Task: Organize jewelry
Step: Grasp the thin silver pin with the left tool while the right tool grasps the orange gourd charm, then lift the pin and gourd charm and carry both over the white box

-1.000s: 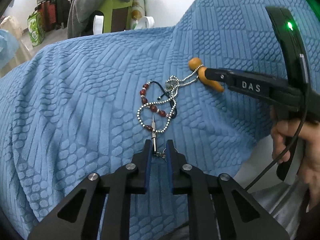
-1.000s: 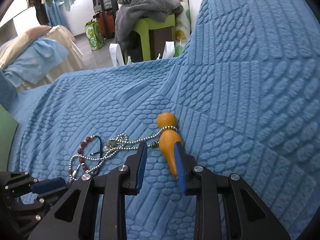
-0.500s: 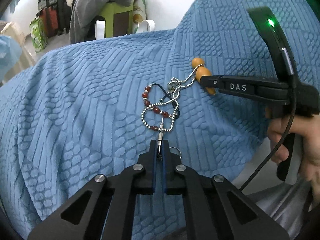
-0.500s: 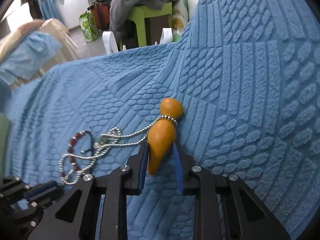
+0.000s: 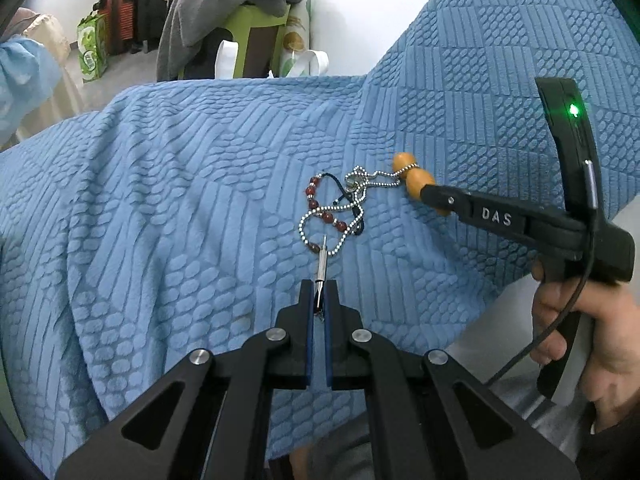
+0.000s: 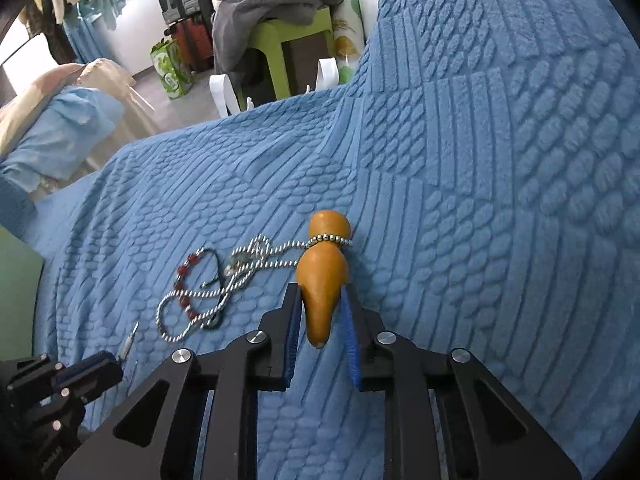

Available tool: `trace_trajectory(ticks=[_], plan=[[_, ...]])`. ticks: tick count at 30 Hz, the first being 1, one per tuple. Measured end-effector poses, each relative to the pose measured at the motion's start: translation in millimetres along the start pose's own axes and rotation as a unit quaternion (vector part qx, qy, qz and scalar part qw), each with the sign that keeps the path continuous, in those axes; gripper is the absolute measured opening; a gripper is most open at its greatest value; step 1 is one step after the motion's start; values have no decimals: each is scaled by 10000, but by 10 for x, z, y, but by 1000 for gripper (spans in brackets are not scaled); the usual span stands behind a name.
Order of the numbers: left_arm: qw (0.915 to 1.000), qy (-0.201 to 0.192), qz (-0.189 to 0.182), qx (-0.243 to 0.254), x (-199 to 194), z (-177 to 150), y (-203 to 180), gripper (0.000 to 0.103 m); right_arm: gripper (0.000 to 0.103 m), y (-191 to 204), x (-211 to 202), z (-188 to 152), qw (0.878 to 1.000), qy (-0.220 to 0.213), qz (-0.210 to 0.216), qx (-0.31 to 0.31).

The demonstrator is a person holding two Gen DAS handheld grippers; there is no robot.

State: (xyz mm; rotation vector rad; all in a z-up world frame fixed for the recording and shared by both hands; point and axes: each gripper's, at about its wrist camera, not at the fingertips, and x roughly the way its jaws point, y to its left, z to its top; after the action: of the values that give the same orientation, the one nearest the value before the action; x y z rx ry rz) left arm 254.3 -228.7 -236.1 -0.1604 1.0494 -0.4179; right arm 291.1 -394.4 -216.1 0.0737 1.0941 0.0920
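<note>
On the blue blanket (image 5: 180, 208) lies a tangle of a silver ball chain (image 5: 320, 216) (image 6: 224, 296) and a red bead bracelet (image 5: 316, 204) (image 6: 184, 280). A thin silver clasp rod (image 5: 322, 256) (image 6: 130, 340) sticks out of the tangle, and my left gripper (image 5: 319, 288) (image 6: 88, 372) is shut on its near end. The chain loops around the neck of an orange gourd pendant (image 6: 324, 272) (image 5: 412, 172). My right gripper (image 6: 320, 304) (image 5: 424, 196) has the gourd's lower half between its blue pads, its jaws closing on it.
The blanket rises in a steep fold (image 6: 500, 140) to the right. Beyond its far edge stand a green stool (image 6: 276, 52) piled with grey clothes, white bags and a green bag (image 5: 92, 52). A person's hand (image 5: 580, 320) holds the right gripper's handle.
My left gripper has shut on the silver rod and drawn back a little with it. The right gripper's pads have closed in on the gourd, which now sits between them.
</note>
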Motion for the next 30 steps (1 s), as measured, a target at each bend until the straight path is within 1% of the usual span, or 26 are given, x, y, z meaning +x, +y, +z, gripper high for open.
trace_trajectory(ticks=[4, 12, 22, 27, 30], plan=[[10000, 24, -5, -76, -53, -46, 32, 3, 17, 17, -51, -168, 9998, 146, 67, 146], [9998, -57, 10, -201, -232, -83, 122, 3, 17, 187, -154, -428, 9992, 305, 178, 170], [9993, -163, 19, -349, -533, -87, 274, 3, 15, 353, -348, -593, 9980, 331, 336, 430], [9986, -259, 47, -467, -741, -67, 384, 3, 15, 482, -493, -635, 9975, 258, 418, 503], [9980, -365, 87, -511, -874, -32, 446, 3, 15, 577, -574, -616, 9979, 177, 395, 481]])
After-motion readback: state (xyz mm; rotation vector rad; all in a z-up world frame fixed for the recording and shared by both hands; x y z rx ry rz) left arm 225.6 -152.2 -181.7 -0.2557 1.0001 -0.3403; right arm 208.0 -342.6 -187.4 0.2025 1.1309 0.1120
